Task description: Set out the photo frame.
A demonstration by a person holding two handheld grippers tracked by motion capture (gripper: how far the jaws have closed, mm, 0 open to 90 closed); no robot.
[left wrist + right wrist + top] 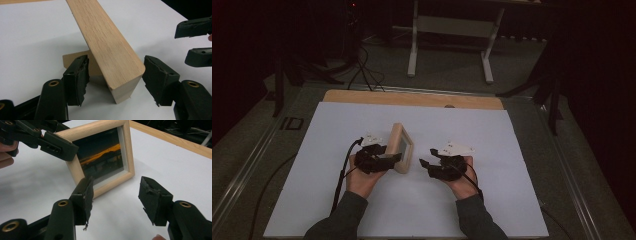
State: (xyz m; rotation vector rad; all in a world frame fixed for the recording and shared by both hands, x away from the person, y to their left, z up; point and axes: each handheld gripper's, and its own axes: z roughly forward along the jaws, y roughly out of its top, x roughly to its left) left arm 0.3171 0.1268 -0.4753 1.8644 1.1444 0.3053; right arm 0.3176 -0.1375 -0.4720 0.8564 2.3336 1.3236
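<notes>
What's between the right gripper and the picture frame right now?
Nothing: in the right gripper view, bare white table sheet separates the open right gripper from the picture frame. The high view shows that gap too.

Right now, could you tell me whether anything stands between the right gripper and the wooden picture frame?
Nothing visible does. The right gripper has open jaws facing the picture frame across bare white table. The left gripper is at the frame's far side, its jaws astride the edge.

Dim, dark-edged high view — gripper views brighter, softly shadowed
</notes>
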